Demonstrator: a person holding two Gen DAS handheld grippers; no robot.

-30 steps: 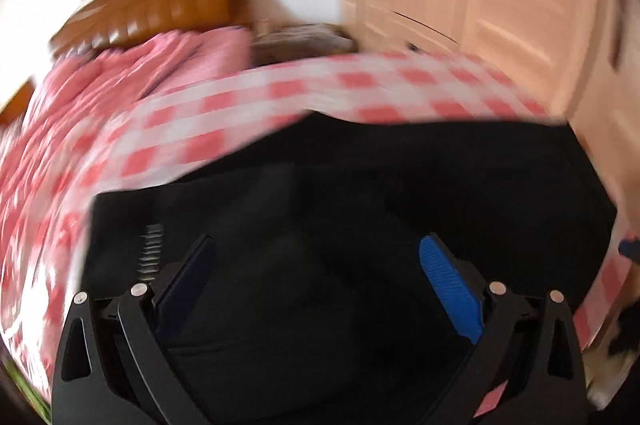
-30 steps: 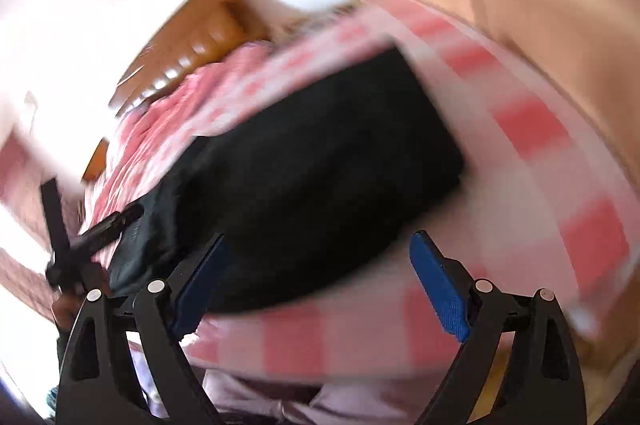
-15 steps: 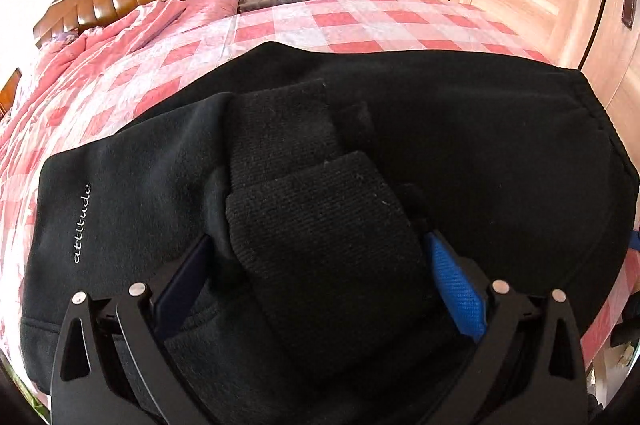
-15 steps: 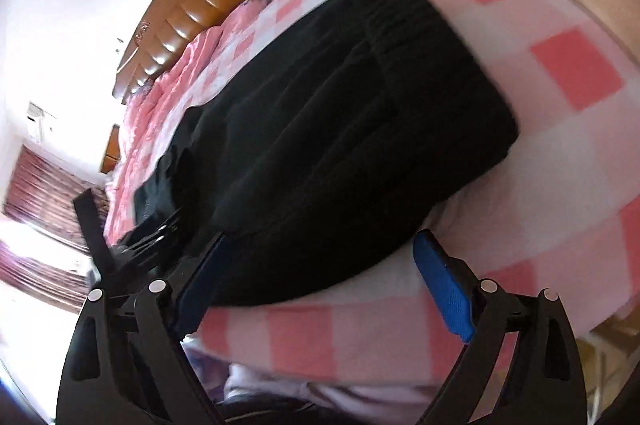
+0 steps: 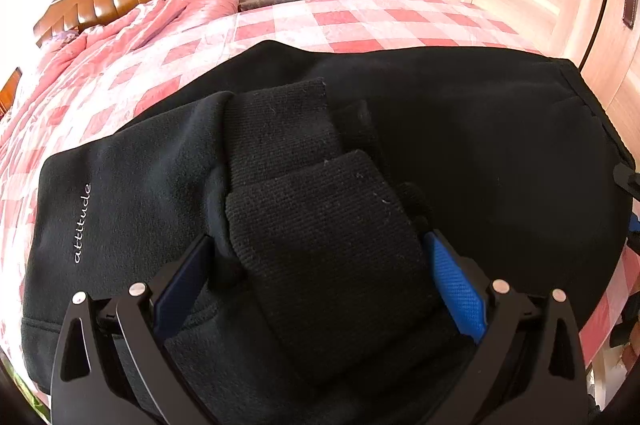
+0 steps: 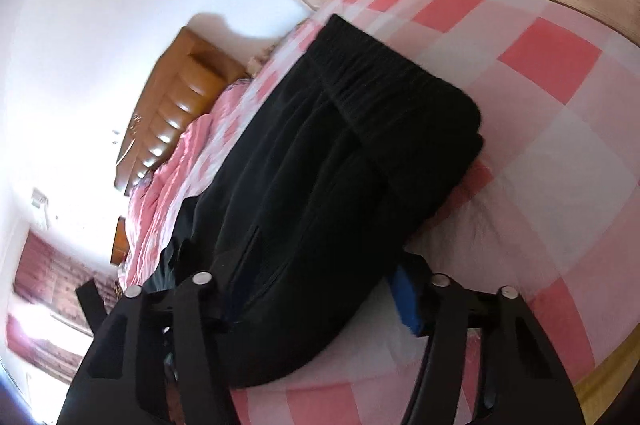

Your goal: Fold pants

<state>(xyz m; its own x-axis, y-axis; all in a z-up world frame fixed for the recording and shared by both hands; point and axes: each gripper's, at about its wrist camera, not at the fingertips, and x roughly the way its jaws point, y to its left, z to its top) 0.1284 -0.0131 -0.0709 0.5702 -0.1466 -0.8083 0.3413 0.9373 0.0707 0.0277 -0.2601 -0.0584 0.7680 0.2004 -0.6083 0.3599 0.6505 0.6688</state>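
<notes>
Both hands dropped onto the black pants point(image 5: 460, 145), folded on the checked bed point(image 5: 360, 21). My right gripper point(image 6: 316, 295) is now closing around the waistband-side edge; left gripper point(image 5: 316, 265) straddles the ribbed cuffs point(image 5: 320, 225), grip unclear. Next fold is set up.

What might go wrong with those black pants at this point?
The ribbed cuffs bunched between the left gripper fingers look thick and layered, so a layer could slip free. The right gripper is closing on the pants near the checked sheet and might pinch it too.
</notes>
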